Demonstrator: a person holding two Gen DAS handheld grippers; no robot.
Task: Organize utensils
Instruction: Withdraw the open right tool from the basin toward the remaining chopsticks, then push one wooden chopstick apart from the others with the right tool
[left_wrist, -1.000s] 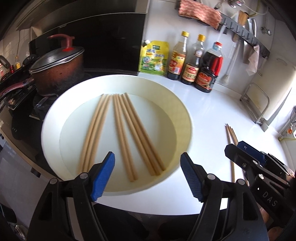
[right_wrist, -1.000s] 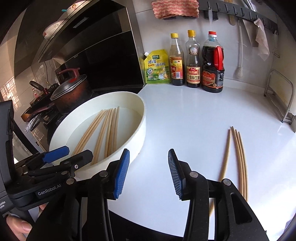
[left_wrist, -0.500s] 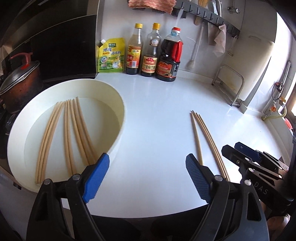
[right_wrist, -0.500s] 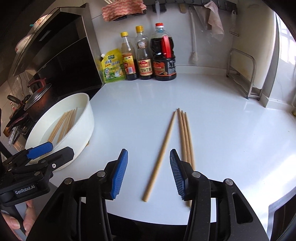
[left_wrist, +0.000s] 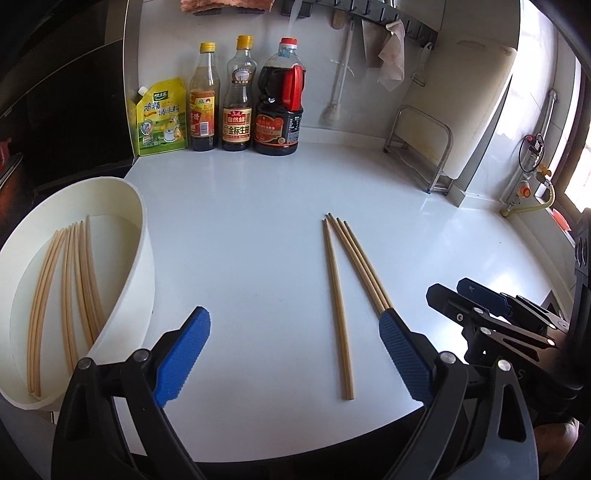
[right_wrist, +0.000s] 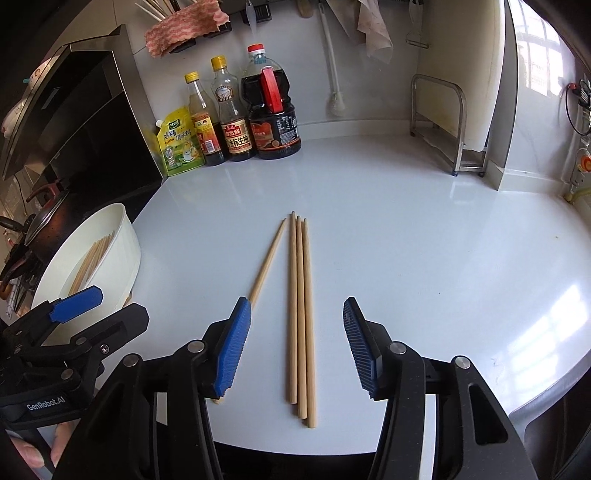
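Note:
Several wooden chopsticks (left_wrist: 337, 295) lie on the white counter: one single stick apart on the left and three side by side (right_wrist: 301, 314). More chopsticks (left_wrist: 70, 280) rest inside a white round basin (left_wrist: 146, 258) at the left. My left gripper (left_wrist: 293, 354) hovers wide over the counter, its jaws still opening, and the single stick lies between them untouched. My right gripper (right_wrist: 293, 347) straddles the three grouped sticks, jaws opening, pads not pressing on them. In the right wrist view the left gripper (right_wrist: 74, 301) sits beside the basin (right_wrist: 125, 251).
Three sauce bottles (left_wrist: 240, 99) and a yellow-green pouch (left_wrist: 160, 114) stand at the back wall. A metal rack (left_wrist: 424, 147) and white board stand at the back right. A dark stove with a pot (right_wrist: 40, 214) is at the left. Utensils hang from a wall rail (left_wrist: 369, 18).
Both grippers swung right, from over the basin to over the loose chopsticks on the counter. Both sets of jaws have widened, and the basin has slid to the left edge of view.

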